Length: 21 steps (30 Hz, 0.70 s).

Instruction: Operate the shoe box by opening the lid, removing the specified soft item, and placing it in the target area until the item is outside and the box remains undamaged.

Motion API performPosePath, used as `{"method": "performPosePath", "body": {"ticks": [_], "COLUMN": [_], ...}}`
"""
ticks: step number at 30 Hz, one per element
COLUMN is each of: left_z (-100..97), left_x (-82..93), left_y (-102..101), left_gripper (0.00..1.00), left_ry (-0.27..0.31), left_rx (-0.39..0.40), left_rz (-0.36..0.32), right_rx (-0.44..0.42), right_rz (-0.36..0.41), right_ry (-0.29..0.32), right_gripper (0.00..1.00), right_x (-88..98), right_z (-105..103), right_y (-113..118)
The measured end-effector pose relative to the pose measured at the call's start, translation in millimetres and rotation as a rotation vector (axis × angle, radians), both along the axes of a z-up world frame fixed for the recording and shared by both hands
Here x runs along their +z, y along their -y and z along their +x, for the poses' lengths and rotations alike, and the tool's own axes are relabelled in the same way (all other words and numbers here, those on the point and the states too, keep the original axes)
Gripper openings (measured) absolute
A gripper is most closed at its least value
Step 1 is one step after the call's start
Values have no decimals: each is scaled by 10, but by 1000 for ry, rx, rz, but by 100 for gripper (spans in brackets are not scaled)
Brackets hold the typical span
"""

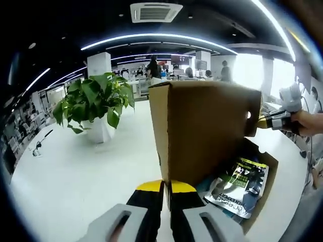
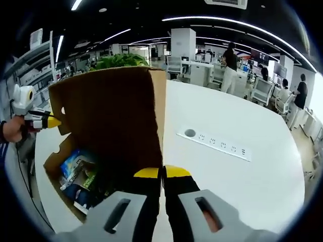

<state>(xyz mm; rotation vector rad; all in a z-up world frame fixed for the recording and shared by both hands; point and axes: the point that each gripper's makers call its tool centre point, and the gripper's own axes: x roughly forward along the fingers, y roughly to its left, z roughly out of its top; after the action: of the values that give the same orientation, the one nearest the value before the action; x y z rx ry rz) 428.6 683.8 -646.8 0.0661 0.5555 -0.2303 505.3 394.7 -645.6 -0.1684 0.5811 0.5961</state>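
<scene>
A brown cardboard shoe box lies open on the white table, its lid standing upright. My left gripper is shut on the lid's near edge. My right gripper, held by a hand, grips the lid's far edge. In the right gripper view my right gripper is shut on the lid, and the left gripper touches the opposite edge. Inside the box lies a soft item in a printed blue and green plastic bag, which neither gripper touches.
A potted green plant stands on the white table left of the box. A white power strip lies flush in the table on the other side. People and desks fill the office behind.
</scene>
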Motion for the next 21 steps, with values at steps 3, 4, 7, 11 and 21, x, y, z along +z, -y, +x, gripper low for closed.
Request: {"method": "performPosePath", "body": {"ticks": [3, 4, 7, 11, 21], "left_z": [10, 13, 15, 20, 91], "left_x": [-55, -71, -118, -124, -123], "left_y": [-4, -5, -3, -7, -34], "left_gripper": [3, 3, 3, 3, 2], "left_ry": [-13, -17, -31, -35, -38], "left_rx": [-1, -1, -1, 1, 11], "left_rz": [-5, -5, -8, -13, -27], "right_rx": [1, 2, 4, 6, -16], "right_rz": [-2, -1, -1, 2, 28], "right_ry": [-6, -9, -13, -19, -31], "right_gripper": [0, 0, 0, 0, 0], "right_x": [-19, -25, -38, -58, -95], "right_z": [2, 1, 4, 6, 59], "right_y": [-4, -5, -9, -20, -59]}}
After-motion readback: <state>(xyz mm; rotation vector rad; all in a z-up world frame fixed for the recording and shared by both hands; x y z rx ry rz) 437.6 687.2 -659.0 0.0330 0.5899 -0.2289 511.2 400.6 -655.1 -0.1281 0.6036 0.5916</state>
